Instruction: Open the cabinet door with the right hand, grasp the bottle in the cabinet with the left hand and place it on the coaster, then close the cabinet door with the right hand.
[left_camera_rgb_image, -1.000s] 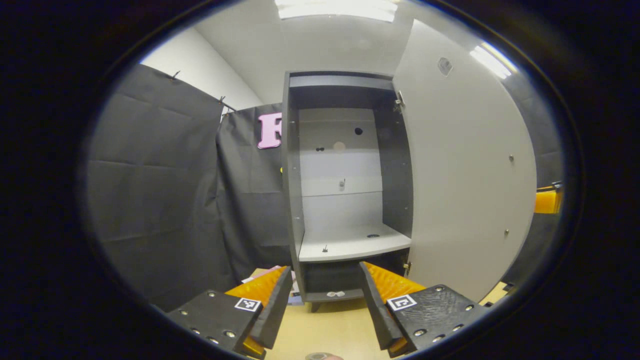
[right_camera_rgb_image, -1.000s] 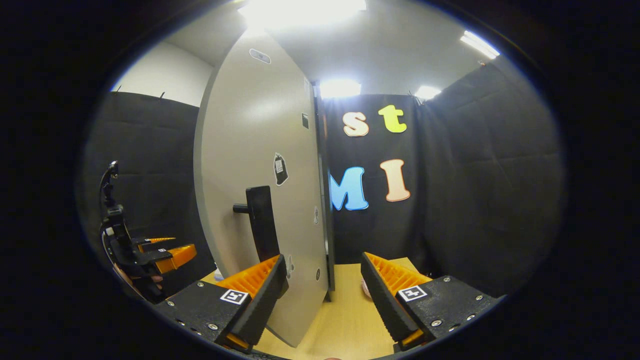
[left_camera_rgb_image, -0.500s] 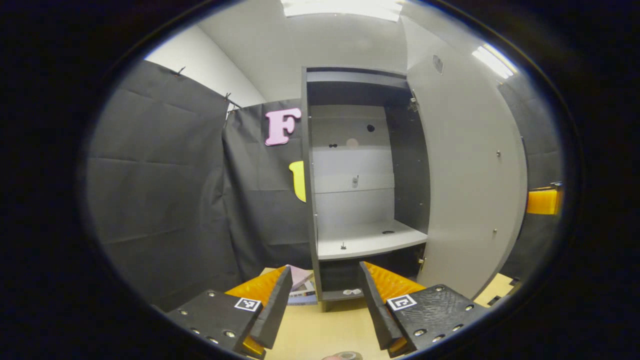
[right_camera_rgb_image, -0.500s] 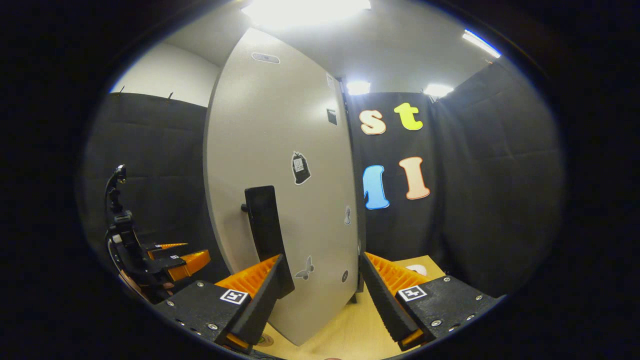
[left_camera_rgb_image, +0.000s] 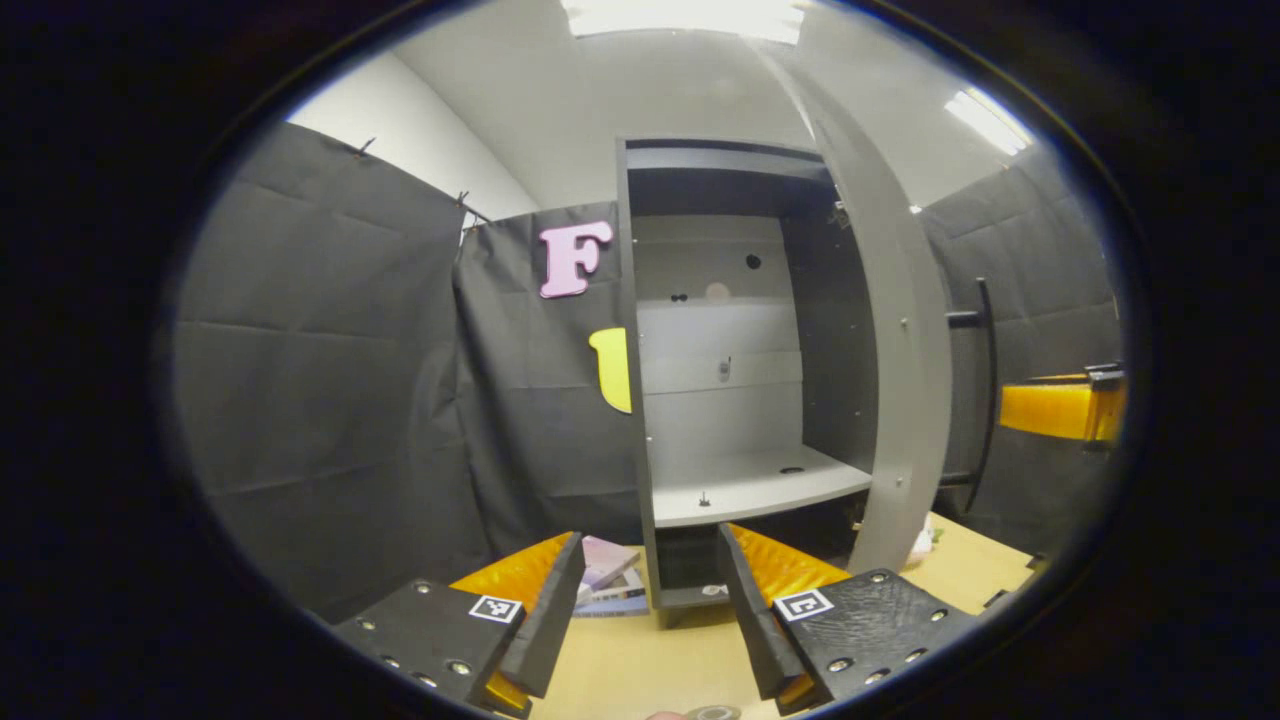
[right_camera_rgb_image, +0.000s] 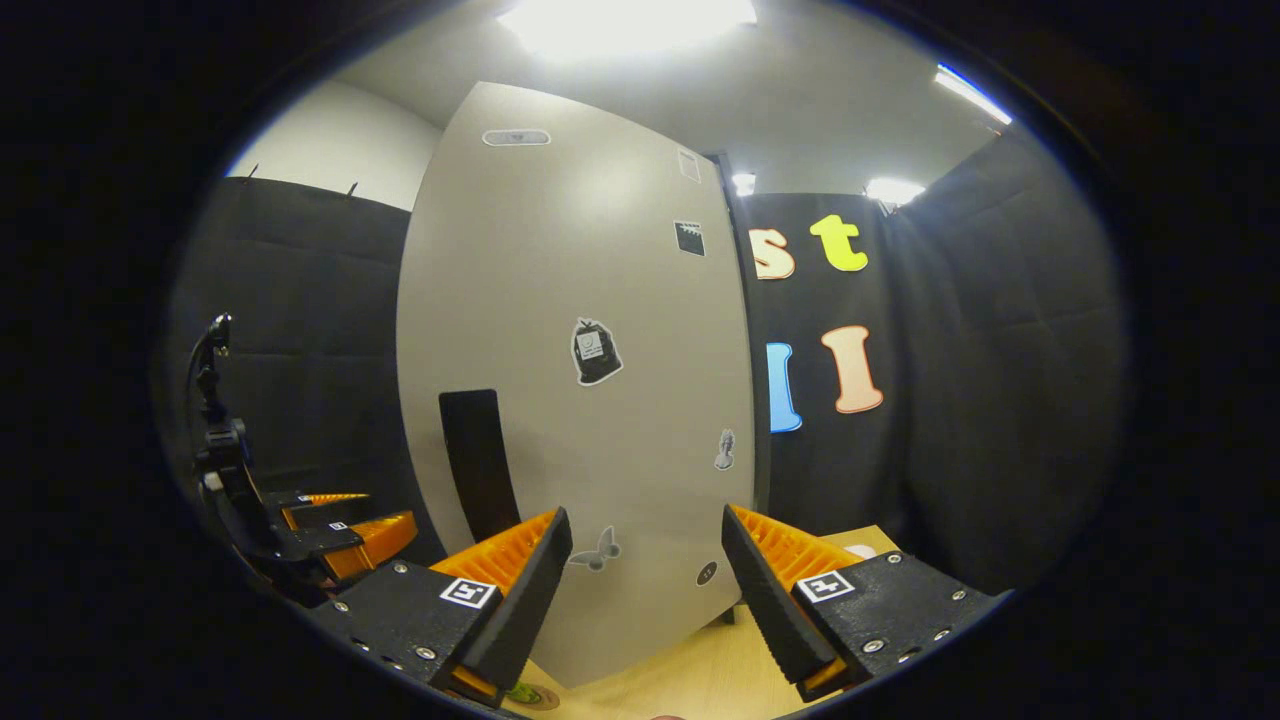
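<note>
The grey cabinet (left_camera_rgb_image: 640, 400) stands on the wooden table, its shelf (left_camera_rgb_image: 760, 485) bare. Its door (left_camera_rgb_image: 900, 400) is partway open and seen edge-on, with the black handle (left_camera_rgb_image: 985, 380) on the outer side. My left gripper (left_camera_rgb_image: 650, 540) is open, back from the cabinet, holding nothing. A small round top (left_camera_rgb_image: 700, 713) peeks in at the bottom edge; I cannot tell what it is. My right gripper (right_camera_rgb_image: 645, 515) is open, close to the door's outer face (right_camera_rgb_image: 580, 400), right of the handle (right_camera_rgb_image: 478, 465). A round coaster-like disc (right_camera_rgb_image: 530, 693) lies low on the table.
Books (left_camera_rgb_image: 610, 580) lie on the table left of the cabinet's foot. Black cloth walls close in on both sides. The right gripper (left_camera_rgb_image: 1060, 410) shows beyond the door; the left gripper (right_camera_rgb_image: 330, 525), held by a hand, sits left of the door.
The door has swung toward shut, from broadside to edge-on in the left gripper view. The right gripper followed its outer face; the left gripper drew back and shifted left.
</note>
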